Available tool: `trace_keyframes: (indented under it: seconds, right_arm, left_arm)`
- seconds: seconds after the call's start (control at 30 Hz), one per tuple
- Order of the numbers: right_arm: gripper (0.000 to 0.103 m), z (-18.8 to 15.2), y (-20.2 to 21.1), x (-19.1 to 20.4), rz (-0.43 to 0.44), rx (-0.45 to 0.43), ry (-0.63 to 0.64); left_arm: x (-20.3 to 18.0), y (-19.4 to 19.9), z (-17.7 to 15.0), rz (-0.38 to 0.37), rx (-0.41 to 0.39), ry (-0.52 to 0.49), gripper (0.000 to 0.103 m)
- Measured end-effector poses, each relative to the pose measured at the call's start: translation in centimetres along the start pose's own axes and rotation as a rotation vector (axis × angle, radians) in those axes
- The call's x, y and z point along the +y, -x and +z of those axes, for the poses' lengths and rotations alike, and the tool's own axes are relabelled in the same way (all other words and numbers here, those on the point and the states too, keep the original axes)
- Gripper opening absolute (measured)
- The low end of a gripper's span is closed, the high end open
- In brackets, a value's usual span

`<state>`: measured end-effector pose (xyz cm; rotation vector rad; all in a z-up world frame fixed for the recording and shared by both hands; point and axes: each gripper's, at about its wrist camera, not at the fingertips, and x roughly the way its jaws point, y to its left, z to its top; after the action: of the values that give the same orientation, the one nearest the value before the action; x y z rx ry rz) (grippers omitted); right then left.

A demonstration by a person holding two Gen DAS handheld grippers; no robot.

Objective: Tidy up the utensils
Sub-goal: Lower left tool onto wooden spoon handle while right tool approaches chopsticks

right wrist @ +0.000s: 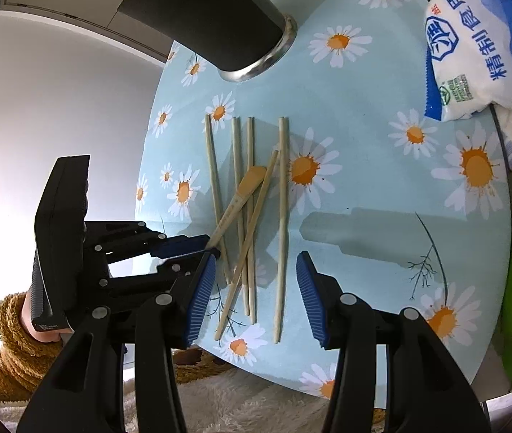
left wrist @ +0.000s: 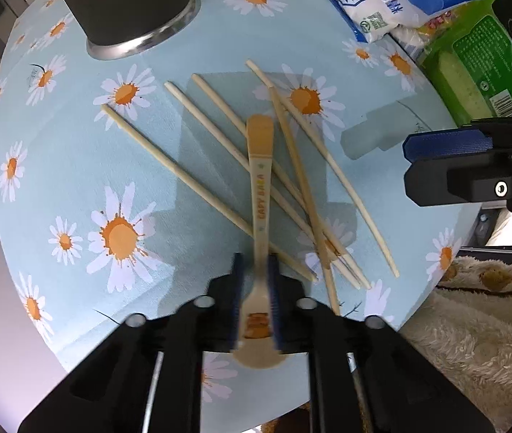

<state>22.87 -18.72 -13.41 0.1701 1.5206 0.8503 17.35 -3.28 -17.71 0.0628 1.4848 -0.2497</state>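
A wooden spoon [left wrist: 260,184] with orange lettering lies across several pale wooden chopsticks [left wrist: 198,180] on the daisy-print tablecloth [left wrist: 75,166]. My left gripper [left wrist: 256,303] points down and is shut on the spoon where the handle meets the bowl. In the right wrist view the left gripper [right wrist: 205,247] holds the spoon [right wrist: 245,187] at its near end. My right gripper [right wrist: 256,299] stands open just above the near ends of the chopsticks [right wrist: 281,216], with nothing pressed between its pads. The right gripper [left wrist: 411,162] also shows at the right edge of the left wrist view.
A black cup with a metal base [left wrist: 122,3] stands at the back of the table. A white and blue salt bag [right wrist: 479,47] and a green package [left wrist: 479,57] crowd the right side. A fluffy beige rug [left wrist: 472,342] lies beyond the table's near edge. A brown fuzzy sleeve [right wrist: 14,353] shows at the lower left.
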Motion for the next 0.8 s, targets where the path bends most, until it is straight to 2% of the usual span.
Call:
trace_keyframes:
  seconds: [0.23, 0.57, 0.8]
  right_arm:
    - [0.048, 0.3, -0.7, -0.2, -0.018, 0.018, -0.005]
    - [0.048, 1.7, -1.3, 0.5, -0.037, 0.045, -0.029]
    - [0.046, 3.0, -3.0, 0.5, 0.004, 0.097, -0.136]
  left_arm:
    - [0.6, 0.0, -0.1, -0.017, -0.018, 0.013, 0.006]
    - [3.0, 0.8, -1.0, -0.087, -0.1, 0.077, 0.006]
    - [5.0, 1.8, -1.8, -0.131, -0.173, 0.117, 0.006]
